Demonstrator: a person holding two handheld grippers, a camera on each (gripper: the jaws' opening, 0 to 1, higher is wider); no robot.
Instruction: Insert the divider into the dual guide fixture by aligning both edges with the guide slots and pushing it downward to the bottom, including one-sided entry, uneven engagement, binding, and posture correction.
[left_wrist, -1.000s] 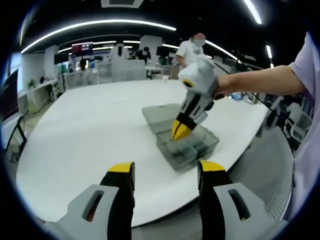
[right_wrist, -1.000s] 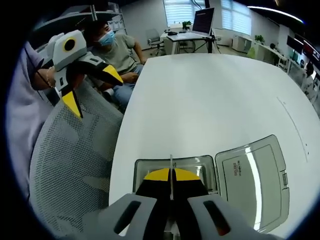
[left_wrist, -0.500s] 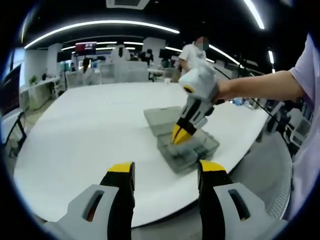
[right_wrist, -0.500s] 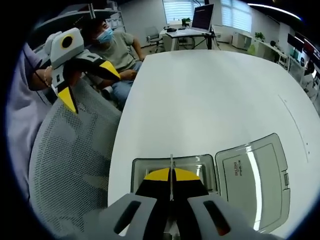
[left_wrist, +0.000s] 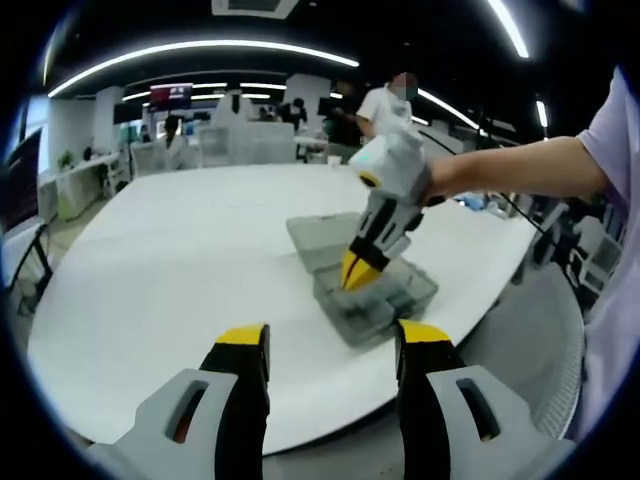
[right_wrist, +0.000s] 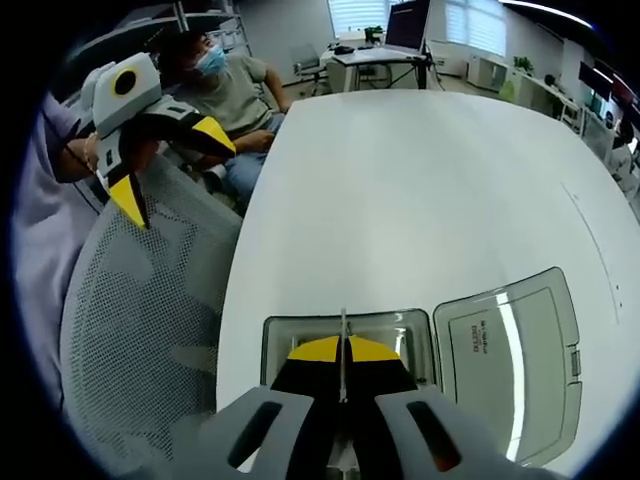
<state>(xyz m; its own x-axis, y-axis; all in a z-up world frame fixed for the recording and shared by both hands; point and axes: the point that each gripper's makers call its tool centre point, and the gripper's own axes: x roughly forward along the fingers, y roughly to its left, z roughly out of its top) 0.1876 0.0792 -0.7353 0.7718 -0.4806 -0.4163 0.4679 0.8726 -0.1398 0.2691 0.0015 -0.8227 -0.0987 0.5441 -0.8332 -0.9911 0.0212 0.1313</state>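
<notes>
Right gripper view: at the lower centre of the frame the right gripper (right_wrist: 342, 352) has its two yellow-tipped jaws pressed together on a thin, pale, flat plastic divider (right_wrist: 342, 328), seen edge-on as a fine vertical line rising just above the tips. Directly behind it, in the lower middle, sits the grey translucent plastic compartment box (right_wrist: 348, 325), the guide fixture, with its hinged clear lid (right_wrist: 515, 345) lying open flat to the right on the round white table (right_wrist: 420, 190).

Over the last second very little has changed here: the divider and the box keep almost the same place in the frame, with only a slight shift of the box edge and lid, which is likely the camera's own motion. In the left gripper view the right gripper, at centre, has tilted a little and sits a touch lower over the box (left_wrist: 372, 290). I read that as a small posture correction rather than a real push; whether both edges are in their slots cannot be told.

The left gripper (left_wrist: 330, 345), at the bottom of its own view, has its jaws spread wide apart and empty, well back from the box.
</notes>
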